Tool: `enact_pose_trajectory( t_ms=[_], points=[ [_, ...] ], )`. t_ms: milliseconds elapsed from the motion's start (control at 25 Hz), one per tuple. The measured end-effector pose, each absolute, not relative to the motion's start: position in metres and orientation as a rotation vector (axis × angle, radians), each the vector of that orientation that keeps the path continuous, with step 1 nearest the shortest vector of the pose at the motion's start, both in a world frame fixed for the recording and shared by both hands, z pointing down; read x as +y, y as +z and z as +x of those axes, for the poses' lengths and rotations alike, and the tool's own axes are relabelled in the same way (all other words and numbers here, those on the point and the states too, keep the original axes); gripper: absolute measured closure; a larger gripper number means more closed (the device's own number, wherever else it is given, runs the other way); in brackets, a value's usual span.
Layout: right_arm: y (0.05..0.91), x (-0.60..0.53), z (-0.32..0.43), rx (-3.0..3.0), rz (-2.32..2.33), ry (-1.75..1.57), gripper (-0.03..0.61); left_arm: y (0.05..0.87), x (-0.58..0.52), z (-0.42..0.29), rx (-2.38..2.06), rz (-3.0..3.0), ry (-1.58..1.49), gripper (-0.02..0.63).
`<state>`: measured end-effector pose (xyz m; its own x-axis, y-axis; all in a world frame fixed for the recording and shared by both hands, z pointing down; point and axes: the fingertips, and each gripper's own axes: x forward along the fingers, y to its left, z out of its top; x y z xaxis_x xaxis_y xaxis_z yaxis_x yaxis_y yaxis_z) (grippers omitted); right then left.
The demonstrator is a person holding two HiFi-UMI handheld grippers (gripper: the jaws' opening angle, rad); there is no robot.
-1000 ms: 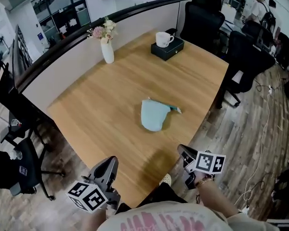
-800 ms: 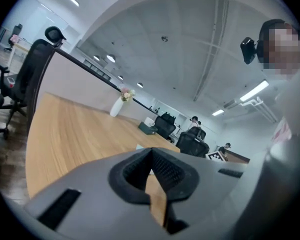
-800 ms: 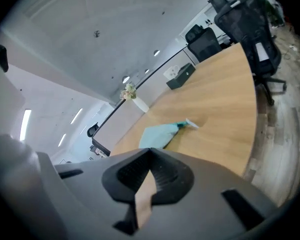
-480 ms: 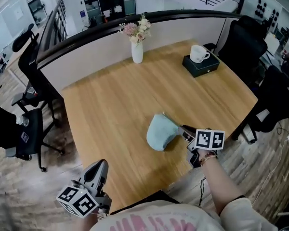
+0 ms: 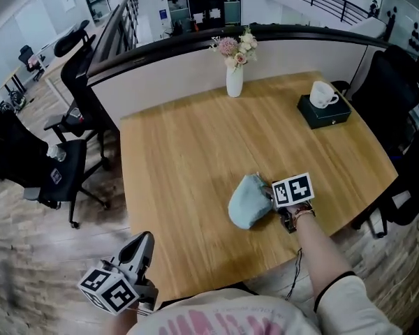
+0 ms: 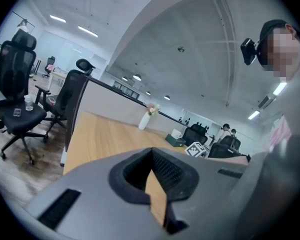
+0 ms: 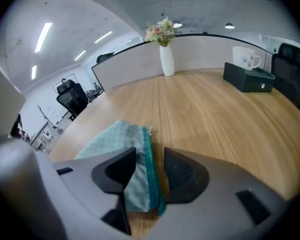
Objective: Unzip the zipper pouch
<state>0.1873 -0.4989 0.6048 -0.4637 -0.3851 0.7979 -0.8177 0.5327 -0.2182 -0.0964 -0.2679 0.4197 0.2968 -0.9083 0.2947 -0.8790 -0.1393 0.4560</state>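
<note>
Pouch [image 5: 246, 202] looks soft, floppy; right gripper [image 7: 149, 175], jaws just opening, straddles its zipper [image 7: 150, 156] end unclamped; left gripper [image 6: 157, 189] at seven o'clock, jaws together.

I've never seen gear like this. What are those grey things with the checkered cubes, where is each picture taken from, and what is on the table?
There is no robot here. A person holds a two-jawed hand tool in each hand, and the patterned cubes are part of those tools. One picture comes from a camera on the person's head, looking down. The other two come from cameras riding on each tool, looking along its jaws. On the wooden table are a light blue zipper pouch, a white vase of flowers and a white mug on a dark box. The right gripper has just opened its jaws; the pouch's teal zipper edge lies between them, not pinched. The left gripper is shut, holding nothing.
</note>
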Motion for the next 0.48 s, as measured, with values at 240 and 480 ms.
enact_pose_trajectory(
  t_ms=[240, 480],
  points=[
    [0.609, -0.496, 0.182, -2.074, 1.003, 0.761, 0.518, 0.424, -0.285, -0.082, -1.532, 2.055, -0.033, 0.611],
    [0.592, -0.476, 0.193, -2.132, 1.055, 0.783, 0.541, 0.417, -0.312, -0.052, -1.423, 2.146, -0.046, 0.611]
  ],
)
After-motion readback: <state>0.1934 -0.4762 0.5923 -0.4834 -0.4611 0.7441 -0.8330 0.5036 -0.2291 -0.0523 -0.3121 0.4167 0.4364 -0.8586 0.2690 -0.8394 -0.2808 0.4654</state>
